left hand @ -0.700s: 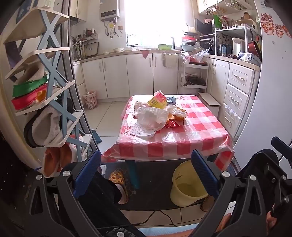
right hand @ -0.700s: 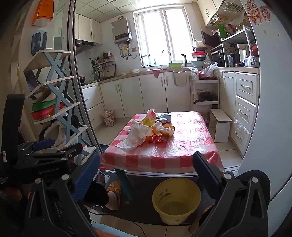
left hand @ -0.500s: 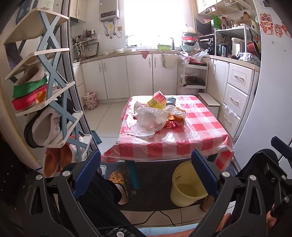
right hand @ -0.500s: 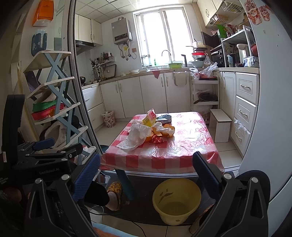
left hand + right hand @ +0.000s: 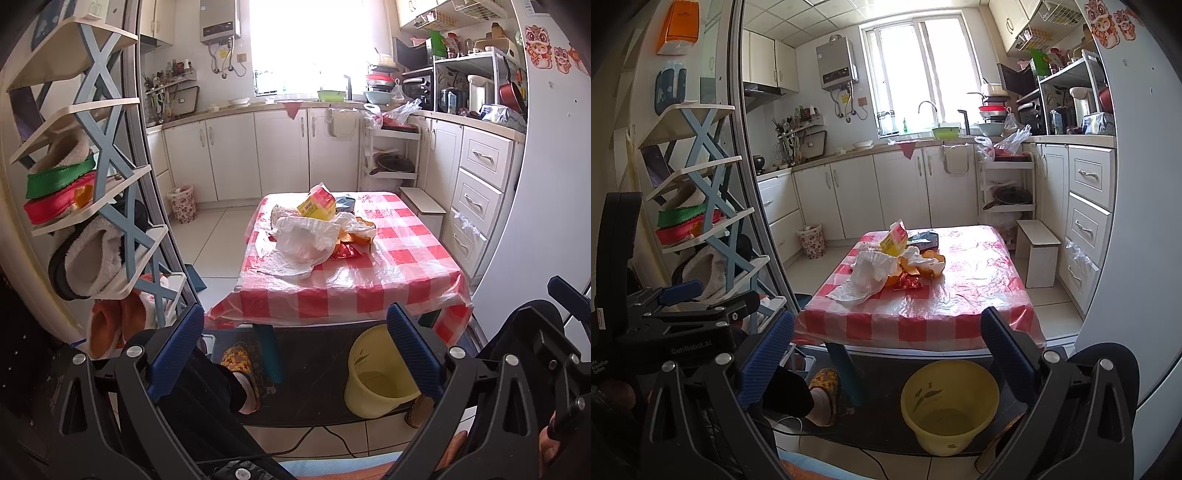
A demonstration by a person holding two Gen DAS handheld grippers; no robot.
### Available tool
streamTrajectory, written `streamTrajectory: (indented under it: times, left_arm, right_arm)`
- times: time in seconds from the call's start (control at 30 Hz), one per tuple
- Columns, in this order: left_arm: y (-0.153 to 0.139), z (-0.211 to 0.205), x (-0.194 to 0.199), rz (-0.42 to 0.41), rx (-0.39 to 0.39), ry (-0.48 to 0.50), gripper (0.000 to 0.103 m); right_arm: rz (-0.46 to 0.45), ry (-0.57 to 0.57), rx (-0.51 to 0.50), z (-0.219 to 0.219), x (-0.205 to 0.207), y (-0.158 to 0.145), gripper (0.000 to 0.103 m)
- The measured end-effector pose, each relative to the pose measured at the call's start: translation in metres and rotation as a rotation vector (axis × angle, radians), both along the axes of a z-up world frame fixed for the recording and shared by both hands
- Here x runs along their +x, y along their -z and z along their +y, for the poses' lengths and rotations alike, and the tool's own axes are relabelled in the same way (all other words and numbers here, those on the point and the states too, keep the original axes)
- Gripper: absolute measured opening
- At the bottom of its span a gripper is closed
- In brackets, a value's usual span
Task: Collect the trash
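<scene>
Two hand-held grippers faced a low table (image 5: 388, 273) covered in red-and-white check cloth. The left gripper (image 5: 295, 354) stood wide open, its two blue pads (image 5: 177, 350) far apart with nothing between them and touching nothing. The right gripper (image 5: 886, 354) was likewise spread wide and empty; in its view the left gripper's body appeared at the lower left, well short of the table.

The trash lay in one heap near the table's far left part: one crumpled white plastic bag (image 5: 306, 245), one yellow carton (image 5: 317, 205) leaning at its back, one red wrapper (image 5: 345, 253) just beside the bag, and several orange peel pieces (image 5: 923, 264), their number unclear. One dark carton (image 5: 925, 238) lay behind the heap. One yellow bucket (image 5: 949, 406) stood on the floor under the table's near edge, and one patterned wastebasket (image 5: 181, 203) stood by the far cabinets.
</scene>
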State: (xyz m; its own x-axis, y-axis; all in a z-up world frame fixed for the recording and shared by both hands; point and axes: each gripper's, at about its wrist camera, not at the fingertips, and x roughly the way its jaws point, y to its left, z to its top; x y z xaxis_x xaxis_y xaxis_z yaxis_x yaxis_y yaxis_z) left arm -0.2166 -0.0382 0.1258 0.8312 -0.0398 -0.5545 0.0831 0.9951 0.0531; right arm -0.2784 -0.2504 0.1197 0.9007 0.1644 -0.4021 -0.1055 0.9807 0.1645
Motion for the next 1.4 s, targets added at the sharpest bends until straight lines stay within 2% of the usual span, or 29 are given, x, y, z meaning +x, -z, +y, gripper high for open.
streamTrajectory:
  times: [0.27, 0.53, 0.6, 0.93, 1.2, 1.4]
  left_arm:
    - [0.001, -0.001, 0.0, -0.001, 0.001, -0.001, 0.095]
    - [0.001, -0.002, -0.001, -0.001, 0.002, -0.001, 0.095]
    - [0.001, -0.002, -0.001, -0.001, 0.001, -0.001, 0.095]
    - [0.002, 0.0, 0.001, -0.002, 0.003, -0.003, 0.095]
    - [0.015, 0.014, 0.034, -0.005, -0.023, -0.025, 0.095]
    - [0.034, 0.006, 0.085, 0.003, -0.04, -0.002, 0.095]
  right_arm:
    - [0.0, 0.0, 0.0, 0.0, 0.0, 0.0, 0.097]
    - [0.005, -0.001, 0.0, -0.022, -0.001, 0.007, 0.097]
    - [0.007, -0.002, -0.002, 0.001, 0.001, 0.002, 0.097]
    - [0.012, -0.006, -0.007, -0.004, 0.004, 0.005, 0.097]
    - [0.026, -0.018, -0.035, -0.012, 0.021, 0.009, 0.097]
    - [0.015, 0.002, -0.033, -0.027, 0.059, 0.012, 0.097]
